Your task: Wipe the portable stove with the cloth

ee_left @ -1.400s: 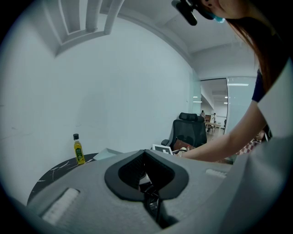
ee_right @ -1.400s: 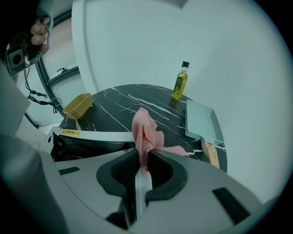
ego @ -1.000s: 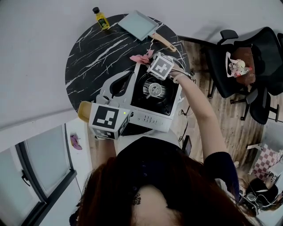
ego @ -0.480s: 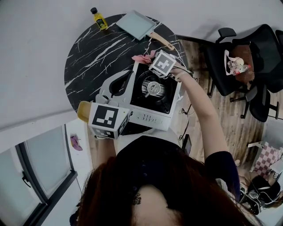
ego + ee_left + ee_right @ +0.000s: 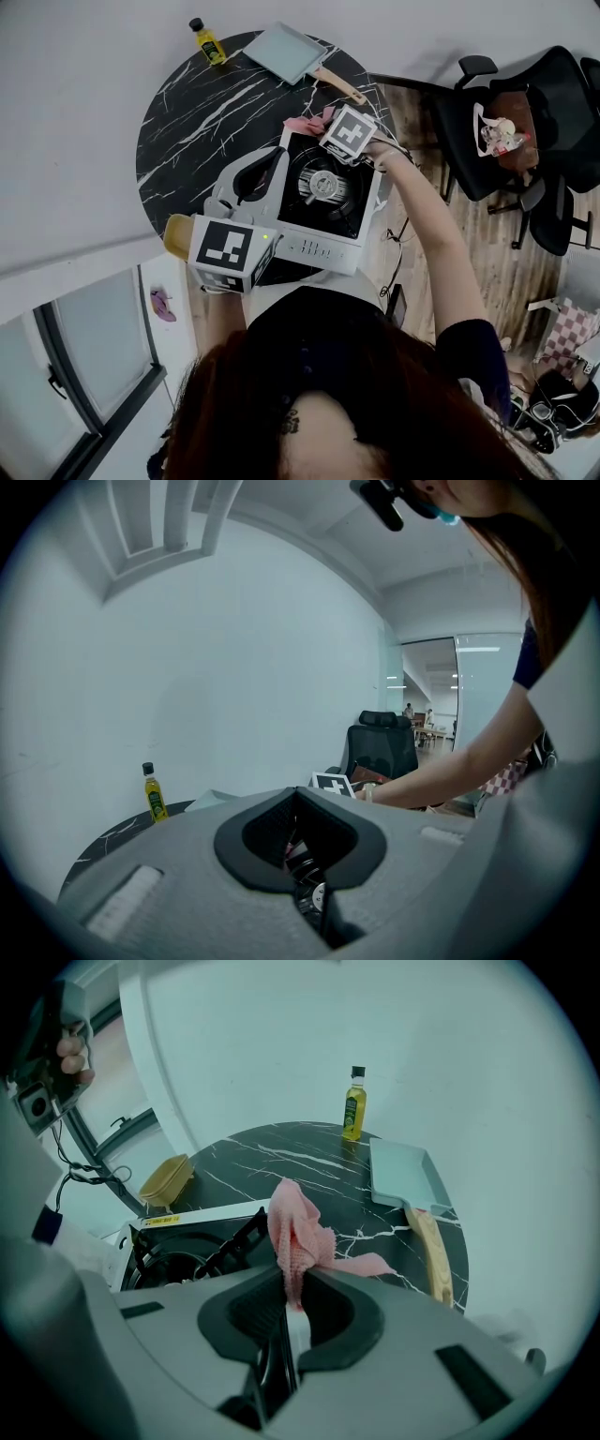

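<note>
The portable stove [image 5: 319, 246] is white with a black top and a round burner [image 5: 323, 185], and it stands at the near edge of the round black marble table [image 5: 192, 112]. My right gripper [image 5: 325, 125] is at the stove's far edge, shut on a pink cloth [image 5: 306, 122]. In the right gripper view the cloth [image 5: 295, 1227] sticks up from the closed jaws [image 5: 292, 1283], beside the stove [image 5: 187, 1241]. My left gripper [image 5: 279, 159] lies along the stove's left side. Its jaws [image 5: 298, 803] look shut, and burner parts show through their hollow.
A yellow oil bottle [image 5: 205, 39] and a pale blue rectangular pan [image 5: 286, 52] with a wooden handle stand at the table's far edge. A tan container [image 5: 178, 234] sits left of the stove. Black office chairs [image 5: 506, 122] stand on the wooden floor to the right.
The right gripper with the cloth has shifted slightly along the stove's far edge toward its right corner. The left gripper has stayed in place.
</note>
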Available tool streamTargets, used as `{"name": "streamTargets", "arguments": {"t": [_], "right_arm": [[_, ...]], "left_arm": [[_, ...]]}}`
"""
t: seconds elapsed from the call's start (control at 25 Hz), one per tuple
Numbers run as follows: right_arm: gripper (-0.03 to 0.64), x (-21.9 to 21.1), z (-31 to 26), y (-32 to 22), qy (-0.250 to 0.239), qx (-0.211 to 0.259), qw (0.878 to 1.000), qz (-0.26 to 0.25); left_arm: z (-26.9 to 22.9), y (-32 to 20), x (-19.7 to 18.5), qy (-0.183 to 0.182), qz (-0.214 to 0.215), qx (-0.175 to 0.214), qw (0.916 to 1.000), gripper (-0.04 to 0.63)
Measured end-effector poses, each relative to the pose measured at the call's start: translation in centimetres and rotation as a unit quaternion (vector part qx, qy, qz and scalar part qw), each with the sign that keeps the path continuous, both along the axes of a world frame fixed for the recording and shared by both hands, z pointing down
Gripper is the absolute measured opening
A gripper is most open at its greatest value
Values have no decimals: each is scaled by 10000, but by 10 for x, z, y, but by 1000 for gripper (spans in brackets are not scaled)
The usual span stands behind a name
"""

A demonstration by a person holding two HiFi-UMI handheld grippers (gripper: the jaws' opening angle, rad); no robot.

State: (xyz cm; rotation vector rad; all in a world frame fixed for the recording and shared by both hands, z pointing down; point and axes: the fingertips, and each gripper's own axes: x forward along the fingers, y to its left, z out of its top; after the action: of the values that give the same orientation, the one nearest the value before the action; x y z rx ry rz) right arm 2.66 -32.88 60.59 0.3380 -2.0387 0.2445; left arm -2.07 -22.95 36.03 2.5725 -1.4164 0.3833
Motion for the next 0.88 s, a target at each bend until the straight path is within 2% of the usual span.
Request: {"name": "streamTargets", "arguments": {"t": [0.2,0.88], "right_arm": [[57,3,1,1,25,-10,10000,58],[57,28,3,7,-2,-478,9978,464]], "left_arm": [[0,2,1,-28,12,30,10000,12],[-6,10,8,-49,98,112,9999,12]]}}
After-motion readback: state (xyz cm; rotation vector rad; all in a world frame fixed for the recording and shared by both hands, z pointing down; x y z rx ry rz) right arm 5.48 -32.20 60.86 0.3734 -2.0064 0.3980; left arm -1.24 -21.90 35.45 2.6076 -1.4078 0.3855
